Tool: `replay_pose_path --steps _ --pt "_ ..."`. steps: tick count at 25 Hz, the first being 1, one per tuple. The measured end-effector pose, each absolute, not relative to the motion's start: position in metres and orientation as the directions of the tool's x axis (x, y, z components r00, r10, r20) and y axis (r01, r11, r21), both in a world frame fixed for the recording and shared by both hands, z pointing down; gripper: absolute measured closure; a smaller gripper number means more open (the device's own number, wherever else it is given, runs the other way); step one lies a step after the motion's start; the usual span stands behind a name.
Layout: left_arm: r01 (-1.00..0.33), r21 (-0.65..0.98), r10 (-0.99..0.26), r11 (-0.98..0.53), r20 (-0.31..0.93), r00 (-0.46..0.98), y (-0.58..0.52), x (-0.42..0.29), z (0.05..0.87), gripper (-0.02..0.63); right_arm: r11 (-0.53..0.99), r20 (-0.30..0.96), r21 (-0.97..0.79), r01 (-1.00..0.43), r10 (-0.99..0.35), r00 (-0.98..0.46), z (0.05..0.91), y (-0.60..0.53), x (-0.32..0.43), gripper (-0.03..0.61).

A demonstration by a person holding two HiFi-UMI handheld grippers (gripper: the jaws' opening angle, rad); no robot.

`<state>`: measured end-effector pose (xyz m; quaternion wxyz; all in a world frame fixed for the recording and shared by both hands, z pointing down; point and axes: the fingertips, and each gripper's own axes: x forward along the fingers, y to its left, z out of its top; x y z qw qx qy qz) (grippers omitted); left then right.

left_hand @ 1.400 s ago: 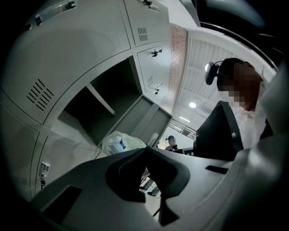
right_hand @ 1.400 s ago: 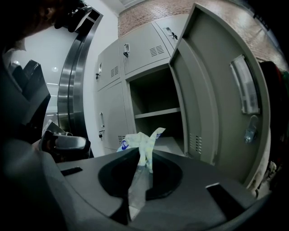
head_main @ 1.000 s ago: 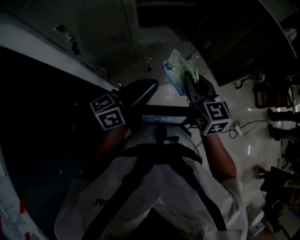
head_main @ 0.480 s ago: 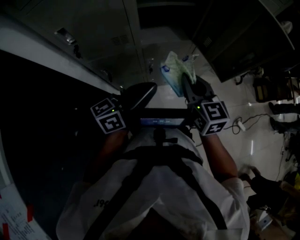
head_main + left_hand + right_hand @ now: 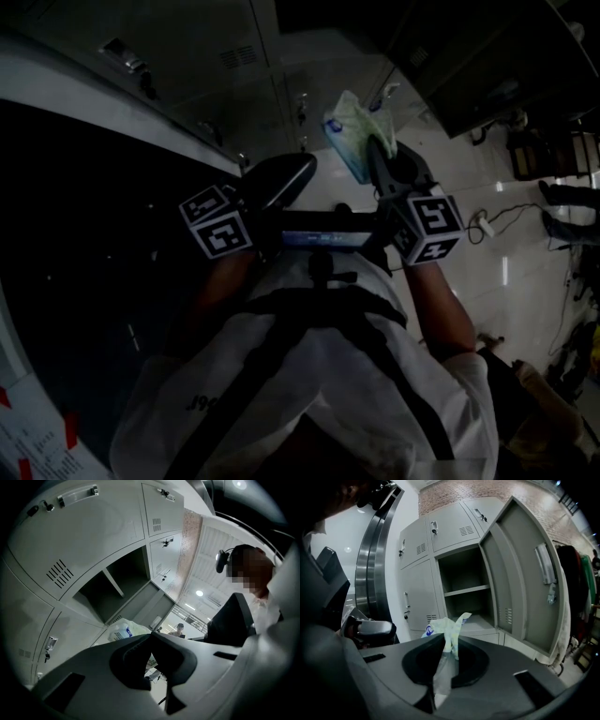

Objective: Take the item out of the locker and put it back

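The item is a pale green and white plastic packet (image 5: 349, 133) with blue print. My right gripper (image 5: 381, 152) is shut on its crumpled top, and it hangs in front of the lockers. In the right gripper view the packet (image 5: 449, 626) sticks up from between the closed jaws of that gripper (image 5: 444, 644), with the open locker compartment (image 5: 465, 581) beyond it. My left gripper (image 5: 306, 170) is shut with nothing in it, to the left of the packet. In the left gripper view its jaws (image 5: 151, 635) meet, and the packet (image 5: 121, 631) peeks over them.
Grey lockers (image 5: 234, 66) run along the top of the head view. The open locker's door (image 5: 520, 573) swings out to the right, and a shelf (image 5: 466, 590) divides the compartment. Cables and gear (image 5: 487, 225) lie on the shiny floor at right. A person stands far off (image 5: 178, 629).
Both grippers have shifted slightly against the lockers. The packet stays clamped in the right gripper, and the left stays shut.
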<state>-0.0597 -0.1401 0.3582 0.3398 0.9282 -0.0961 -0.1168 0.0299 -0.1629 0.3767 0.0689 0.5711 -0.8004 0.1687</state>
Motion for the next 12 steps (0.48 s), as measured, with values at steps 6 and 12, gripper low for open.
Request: replay_pose_path --steps 6,12 --pt "-0.092 0.658 -0.245 -0.747 -0.143 0.959 -0.13 -0.061 0.36 0.612 0.271 0.304 -0.198 -0.942 -0.897 -0.321 0.378 -0.154 0.032 0.566" --pt "-0.111 0.658 -0.266 -0.745 -0.141 0.954 -0.12 -0.059 0.36 0.612 0.287 0.303 -0.204 -0.936 -0.891 -0.339 0.379 -0.144 0.035 0.566"
